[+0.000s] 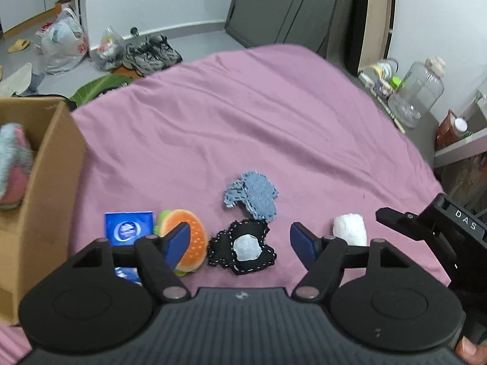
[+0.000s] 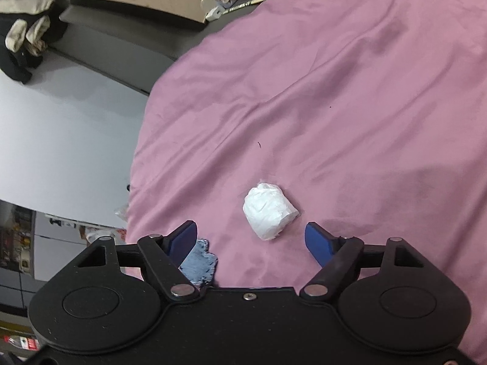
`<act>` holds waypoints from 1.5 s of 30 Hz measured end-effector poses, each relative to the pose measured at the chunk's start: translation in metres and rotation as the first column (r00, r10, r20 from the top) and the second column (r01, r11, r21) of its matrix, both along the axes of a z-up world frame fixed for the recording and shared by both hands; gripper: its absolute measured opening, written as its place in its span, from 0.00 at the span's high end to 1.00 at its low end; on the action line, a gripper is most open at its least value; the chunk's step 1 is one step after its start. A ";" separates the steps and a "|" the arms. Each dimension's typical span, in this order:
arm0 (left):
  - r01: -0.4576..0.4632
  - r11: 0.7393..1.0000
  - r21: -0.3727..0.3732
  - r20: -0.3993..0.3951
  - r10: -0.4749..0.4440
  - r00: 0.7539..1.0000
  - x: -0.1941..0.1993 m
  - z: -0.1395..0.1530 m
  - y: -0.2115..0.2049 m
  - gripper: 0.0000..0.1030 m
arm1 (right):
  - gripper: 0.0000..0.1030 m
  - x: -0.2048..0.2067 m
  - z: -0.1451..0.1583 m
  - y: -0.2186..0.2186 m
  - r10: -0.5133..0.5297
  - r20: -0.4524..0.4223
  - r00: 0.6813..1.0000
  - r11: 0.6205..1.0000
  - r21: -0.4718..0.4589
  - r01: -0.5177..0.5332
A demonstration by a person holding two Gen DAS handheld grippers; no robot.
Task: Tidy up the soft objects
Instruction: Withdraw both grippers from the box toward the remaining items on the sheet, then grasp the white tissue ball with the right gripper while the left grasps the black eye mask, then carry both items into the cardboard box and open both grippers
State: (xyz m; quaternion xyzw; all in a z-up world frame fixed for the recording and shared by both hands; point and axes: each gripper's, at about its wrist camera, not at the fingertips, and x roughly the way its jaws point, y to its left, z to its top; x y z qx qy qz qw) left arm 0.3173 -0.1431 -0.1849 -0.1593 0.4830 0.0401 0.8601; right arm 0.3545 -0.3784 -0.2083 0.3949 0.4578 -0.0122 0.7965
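Left gripper [image 1: 240, 238] spread wide, nothing between pads, hovering above pink bedsheet [image 1: 243, 121]. Black patch w/ white centre [image 1: 242, 251] directly below the gap, lying flat on sheet. Frayed denim scrap [image 1: 252, 196] just ahead of it, slightly rt of centre. Plush burger [image 1: 185, 240] partly behind left finger, touching or nearly touching the black patch's edge; can't tell which. Blue tissue pack [image 1: 127, 228] further left, beside burger. White wad [image 1: 350, 228] just outside rt finger. Cardboard box [image 1: 45, 182] far left on the bed, w/ grey-pink plush [image 1: 13, 164] inside, blurred. Part of other tool, marked DAS, at far rt.

Right gripper [image 2: 251, 240] also released, pads wide apart, empty. White wad [image 2: 269, 213] just ahead of the gap, betw. the two fingertips' lines, resting on sheet, not touched. Denim scrap [image 2: 199, 261] peeking out under left finger, close to tool body. Rest of sheet ahead wrinkled; bed edge and floor off to the left.
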 end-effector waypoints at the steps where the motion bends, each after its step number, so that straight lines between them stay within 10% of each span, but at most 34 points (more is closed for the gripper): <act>1: 0.005 1.000 0.002 -0.006 -0.005 1.000 0.002 -0.004 -0.002 0.31 | 0.24 0.002 -0.001 0.001 0.007 -0.001 1.000 1.000 -0.010 -0.007; 21: 0.103 0.991 0.090 -0.116 -0.092 0.989 0.029 -0.063 -0.025 0.47 | 0.36 0.027 -0.026 0.011 0.091 -0.037 0.995 0.992 -0.089 -0.094; 23: 0.095 0.991 0.099 -0.115 -0.084 0.990 0.026 -0.062 -0.022 0.62 | 0.58 0.028 -0.027 0.013 0.102 -0.042 0.994 0.990 -0.098 -0.106; 27: 0.073 0.994 0.086 -0.109 -0.064 0.992 0.021 -0.055 -0.016 0.83 | 0.60 0.025 -0.028 0.012 0.105 -0.031 0.994 0.989 -0.101 -0.108; 45: 0.009 1.000 0.026 0.027 -0.010 1.000 -0.024 0.024 0.027 0.84 | 0.61 -0.005 0.031 0.041 0.163 0.090 0.983 0.982 -0.110 -0.153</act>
